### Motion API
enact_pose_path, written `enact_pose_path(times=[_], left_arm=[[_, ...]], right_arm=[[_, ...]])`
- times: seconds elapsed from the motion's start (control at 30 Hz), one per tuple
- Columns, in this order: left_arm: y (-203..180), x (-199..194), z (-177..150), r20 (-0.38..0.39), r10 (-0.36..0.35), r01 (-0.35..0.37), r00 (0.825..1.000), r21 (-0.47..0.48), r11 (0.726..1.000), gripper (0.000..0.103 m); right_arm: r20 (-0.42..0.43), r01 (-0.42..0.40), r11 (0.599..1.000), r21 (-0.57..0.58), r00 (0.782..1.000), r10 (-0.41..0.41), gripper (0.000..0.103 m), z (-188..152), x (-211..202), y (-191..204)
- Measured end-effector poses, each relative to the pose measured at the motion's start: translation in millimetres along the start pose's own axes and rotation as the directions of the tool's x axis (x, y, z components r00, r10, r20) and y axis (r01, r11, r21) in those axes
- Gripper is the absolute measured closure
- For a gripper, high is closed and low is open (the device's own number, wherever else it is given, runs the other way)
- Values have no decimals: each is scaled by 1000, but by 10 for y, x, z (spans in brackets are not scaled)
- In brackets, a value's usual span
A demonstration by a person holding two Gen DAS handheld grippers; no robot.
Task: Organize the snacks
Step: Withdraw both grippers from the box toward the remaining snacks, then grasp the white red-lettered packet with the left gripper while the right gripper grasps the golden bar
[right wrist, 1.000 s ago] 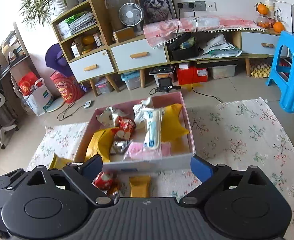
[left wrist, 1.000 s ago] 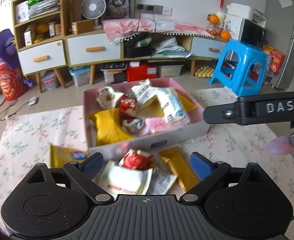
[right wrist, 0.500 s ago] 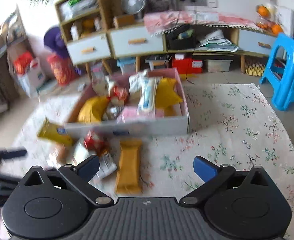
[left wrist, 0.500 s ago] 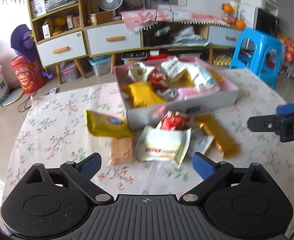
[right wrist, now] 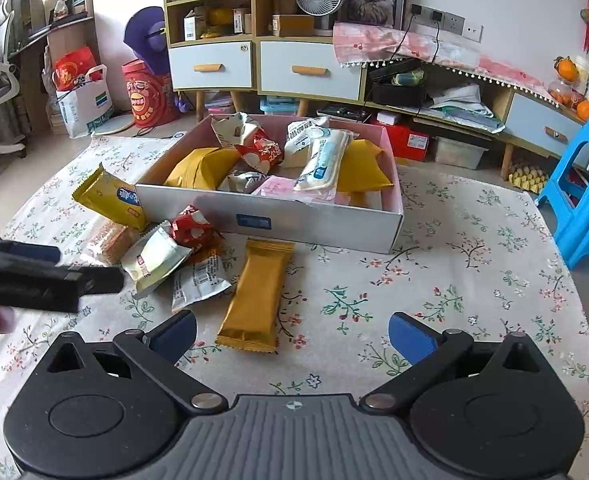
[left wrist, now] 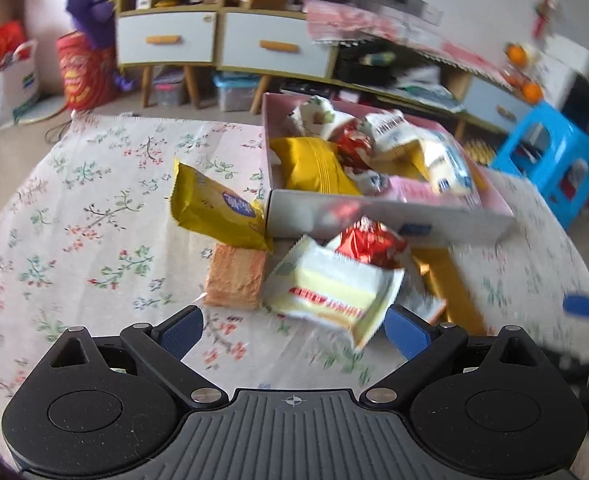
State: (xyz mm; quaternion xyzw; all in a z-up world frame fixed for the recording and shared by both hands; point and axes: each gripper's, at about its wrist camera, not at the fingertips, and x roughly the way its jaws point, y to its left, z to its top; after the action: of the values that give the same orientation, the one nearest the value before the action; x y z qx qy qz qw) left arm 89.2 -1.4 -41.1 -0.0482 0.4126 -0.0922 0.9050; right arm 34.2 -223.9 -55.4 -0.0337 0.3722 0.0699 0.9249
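Left claw [left wrist: 292,330]: blue-padded jaws wide apart, nothing between the pads, hanging low over the floral-cloth surface [left wrist: 74,240]. Right claw [right wrist: 290,336]: jaws at full spread, having just finished opening, empty, also above the cloth.

Shallow rectangular cardboard box with pink inside and white outer walls [right wrist: 314,224] sits at 12 o'clock in the right wrist view, already heaped with packets: a yellow pouch [right wrist: 202,168], a long white-and-blue packet [right wrist: 322,160], a red-and-white wrapper [right wrist: 262,152].

Loose snacks lie outside the box along its near wall. A long mustard-gold foil bar [right wrist: 258,292] lies at 12 o'clock from the right claw, just ahead of its jaws, one end near the box wall. At 10 o'clock: a flat white printed sachet [right wrist: 198,280], a white-and-green cake packet [right wrist: 154,260], a crumpled red foil packet [right wrist: 192,230] against the box front. Further toward 10 o'clock, a yellow biscuit pack with blue oval label [right wrist: 110,200] leans at the box's left corner.

Left wrist view, blurred: an orange wafer block in clear wrap [left wrist: 236,276] at 11 o'clock, touching the yellow pack's lower edge and beside the cake packet, which lies at 12 o'clock just past the jaws.
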Motion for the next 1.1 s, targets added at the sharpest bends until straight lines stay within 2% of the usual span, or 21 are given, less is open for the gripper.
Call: enact_pose_path(times=[0.2,0.33,0.5,0.67,0.73,0.8,1.0,1.1], left_arm=[[-131,251,43,-1,64,-64,998,-53,997,4],[-163,305,73,22,95,-94,995,-51,994,3],[-152,314,85,34,91,-90,995,-39,995,3],[-58,301,44,-29,77,-78,997,-35,996,3],[10,306,-7,-57,83,-85,995,-22,996,3],[36,272,-53,-55,101,-99,993,34,995,3],[173,167,-130,-95,101,-90,990,111,990,3],[255,132,-144,-113,148,-134,983,123,983,3]], right_arm=[[-22,5,1000,5,1000,-5,9,1,117,21],[-32,0,1000,2,1000,1,9,19,182,35],[-42,-3,1000,5,999,4,9,45,261,68],[-57,11,1000,-2,998,-11,9,34,333,59],[-68,22,1000,-6,997,-22,9,25,370,19],[-83,37,999,-8,996,-37,9,9,411,-10],[-89,48,999,9,995,-47,10,8,455,-99],[-72,68,998,-10,995,-69,10,21,468,-115]])
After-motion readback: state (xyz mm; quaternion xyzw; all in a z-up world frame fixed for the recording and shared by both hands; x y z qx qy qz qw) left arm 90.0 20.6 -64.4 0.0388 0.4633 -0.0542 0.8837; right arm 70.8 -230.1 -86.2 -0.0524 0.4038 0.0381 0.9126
